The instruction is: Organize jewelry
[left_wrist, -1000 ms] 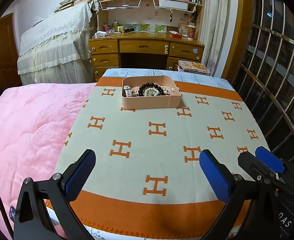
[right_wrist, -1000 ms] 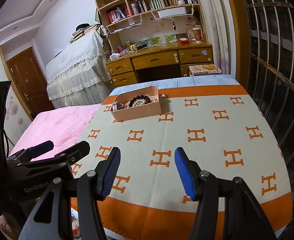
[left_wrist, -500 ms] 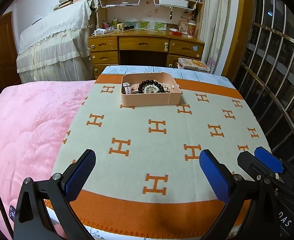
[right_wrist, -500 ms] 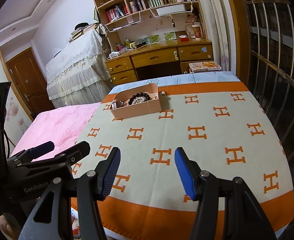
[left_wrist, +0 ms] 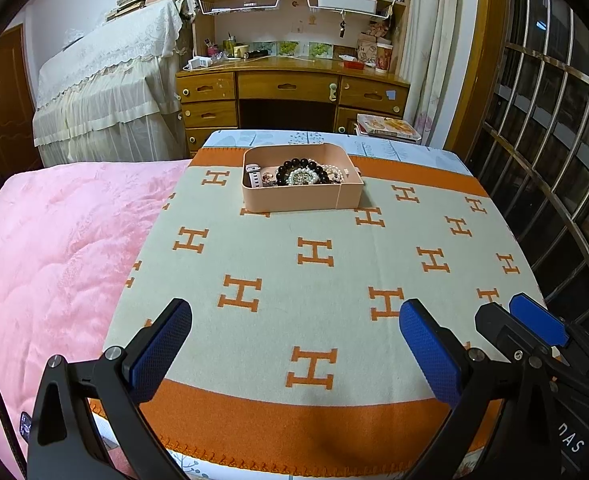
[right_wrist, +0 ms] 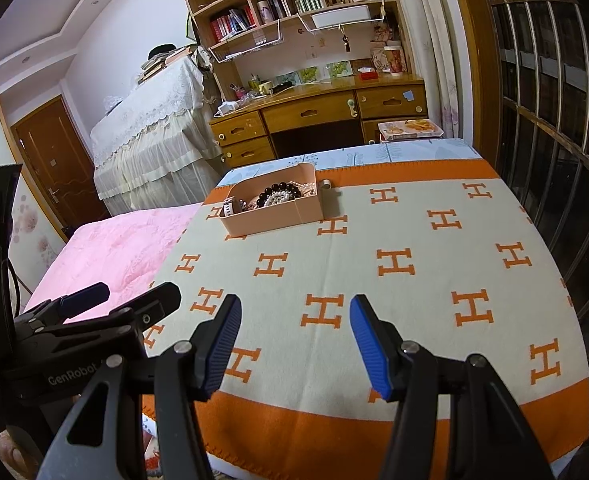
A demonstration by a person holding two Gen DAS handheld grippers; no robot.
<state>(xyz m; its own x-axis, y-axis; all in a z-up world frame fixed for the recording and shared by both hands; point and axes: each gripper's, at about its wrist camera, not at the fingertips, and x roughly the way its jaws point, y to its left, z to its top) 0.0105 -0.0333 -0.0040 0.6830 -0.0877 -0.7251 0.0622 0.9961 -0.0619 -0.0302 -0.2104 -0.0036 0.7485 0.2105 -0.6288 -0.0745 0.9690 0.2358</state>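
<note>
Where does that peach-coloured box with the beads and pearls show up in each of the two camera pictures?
Left wrist view: the peach box sits upper centre, at the blanket's far end.
Right wrist view: the same box lies upper left of centre, angled.
Shared landmark: the wooden desk stands beyond the bed in both views.

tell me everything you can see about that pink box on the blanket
The box is a shallow open tray, pale peach-pink, rounded corners, thin walls that look like plastic or card. It sits flat at the far end of the H-patterned blanket, across its orange border. Inside lie dark beads, pearl strands and a white watch. No gripper touches it.
</note>
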